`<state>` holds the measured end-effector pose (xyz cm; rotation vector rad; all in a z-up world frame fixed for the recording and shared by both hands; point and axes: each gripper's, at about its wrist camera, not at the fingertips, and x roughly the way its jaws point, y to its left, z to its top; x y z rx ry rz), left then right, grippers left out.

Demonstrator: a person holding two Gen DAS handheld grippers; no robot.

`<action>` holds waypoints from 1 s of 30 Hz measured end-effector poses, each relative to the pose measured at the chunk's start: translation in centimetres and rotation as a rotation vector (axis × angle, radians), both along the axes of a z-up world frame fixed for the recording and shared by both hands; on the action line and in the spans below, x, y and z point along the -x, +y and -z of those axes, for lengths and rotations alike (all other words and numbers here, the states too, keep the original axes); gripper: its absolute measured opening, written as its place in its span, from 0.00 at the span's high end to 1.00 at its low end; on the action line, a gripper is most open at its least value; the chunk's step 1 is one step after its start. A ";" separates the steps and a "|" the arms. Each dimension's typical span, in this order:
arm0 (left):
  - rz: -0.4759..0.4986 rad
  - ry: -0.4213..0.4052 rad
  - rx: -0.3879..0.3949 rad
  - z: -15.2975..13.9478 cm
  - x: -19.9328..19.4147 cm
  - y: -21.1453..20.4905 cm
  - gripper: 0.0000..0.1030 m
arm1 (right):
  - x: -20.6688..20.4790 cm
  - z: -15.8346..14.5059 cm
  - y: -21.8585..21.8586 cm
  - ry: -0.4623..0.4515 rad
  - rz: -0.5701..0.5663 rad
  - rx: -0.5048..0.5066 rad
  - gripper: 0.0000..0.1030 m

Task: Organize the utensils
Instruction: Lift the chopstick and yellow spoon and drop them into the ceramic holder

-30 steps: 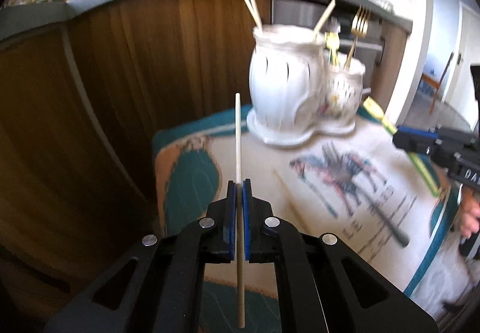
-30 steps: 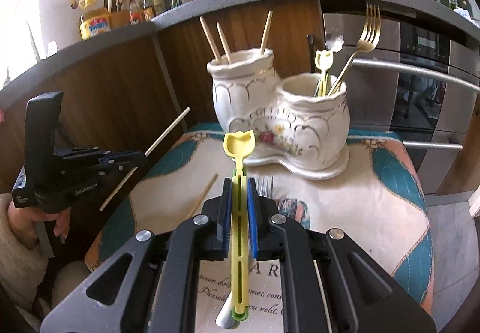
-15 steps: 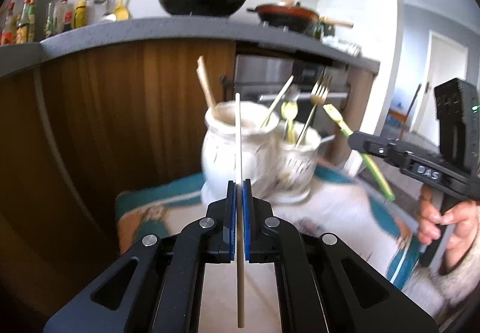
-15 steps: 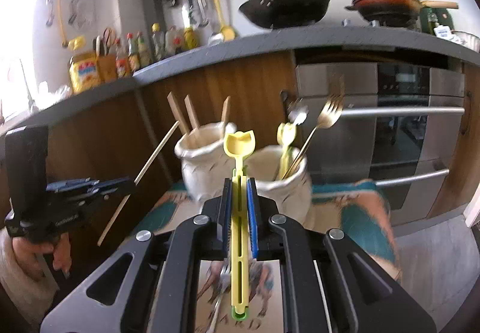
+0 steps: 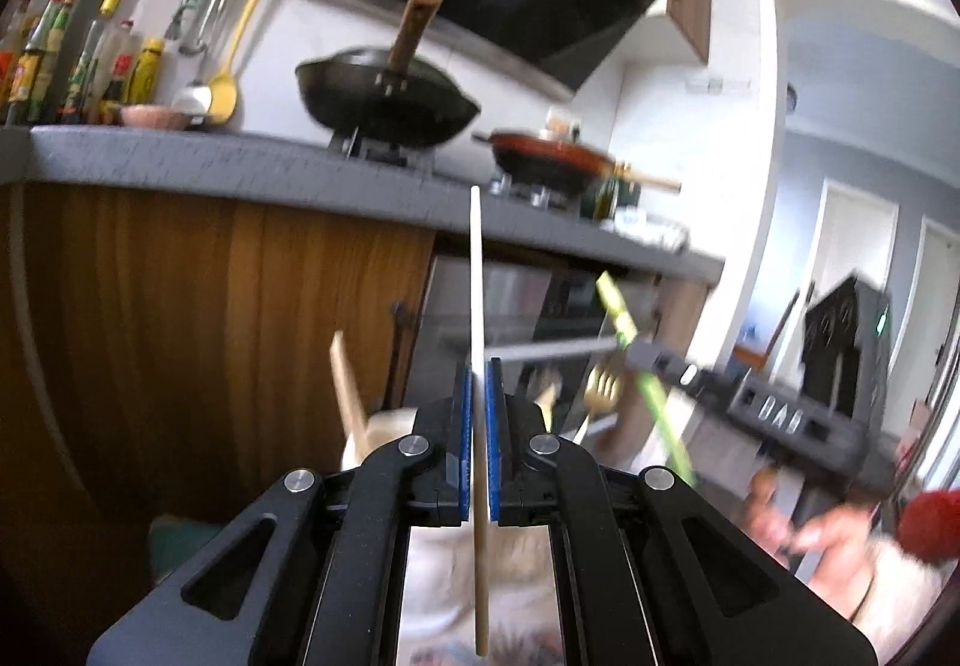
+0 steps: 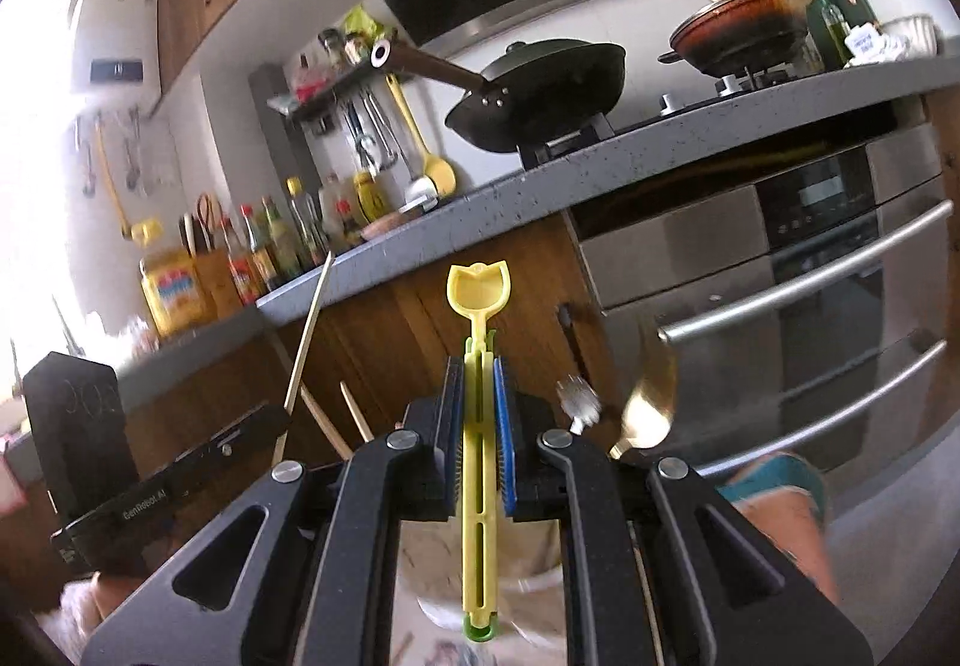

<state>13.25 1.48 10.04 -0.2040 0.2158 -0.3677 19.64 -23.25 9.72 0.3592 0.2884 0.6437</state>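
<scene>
Left wrist view: lines run from nearest to farthest
Left hand-held gripper (image 5: 478,414): pads pressed tight on a pale chopstick (image 5: 476,270), pinched near its middle so both ends run free, one toward 12 o'clock and one back toward 6 o'clock; a mid-shaft pinch probably keeps it from swinging on the way to the holder
White holder (image 5: 384,426): just beyond the fingers at 10 o'clock, mostly hidden and blurred; a wooden stick (image 5: 347,390) leans out of it, which suggests this side is where chopsticks go
Gold fork (image 5: 600,387): at 2 o'clock, tines up, standing in what seems to be the holder's second cup
Right hand-held gripper (image 5: 645,360): seen from the side at 3 o'clock, carrying a green-yellow utensil (image 5: 636,360) tilted across the view
Right wrist view: fingers of this gripper (image 6: 479,426) clamp the same yellow plastic piece along its slotted handle, tulip-shaped end (image 6: 478,293) up at 12 o'clock
Gold spoon (image 6: 651,402): at 2 o'clock beside a silvery fork head (image 6: 579,405), both sticking up from below the frame
Judgement: both tools are raised above the holder, so lowering each into its own cup looks like the step in hand
Far field: grey counter (image 5: 180,162) with a black wok (image 5: 387,93) at 11 o'clock
</scene>
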 end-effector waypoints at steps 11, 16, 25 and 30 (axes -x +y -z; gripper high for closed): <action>-0.024 -0.095 0.009 0.7 -3.8 -1.6 0.95 | -2.9 2.6 3.3 -0.062 0.044 0.045 0.91; -0.050 -0.129 -0.014 1.6 -4.0 -1.9 0.95 | -2.9 3.8 3.8 -0.088 0.057 0.090 0.91; -0.049 -0.120 -0.058 3.0 -3.3 -2.0 0.95 | -2.0 5.3 3.7 -0.064 0.054 0.130 0.91; -0.041 -0.104 -0.063 3.8 -1.7 -1.5 0.95 | -1.2 5.8 2.9 -0.049 0.053 0.127 0.91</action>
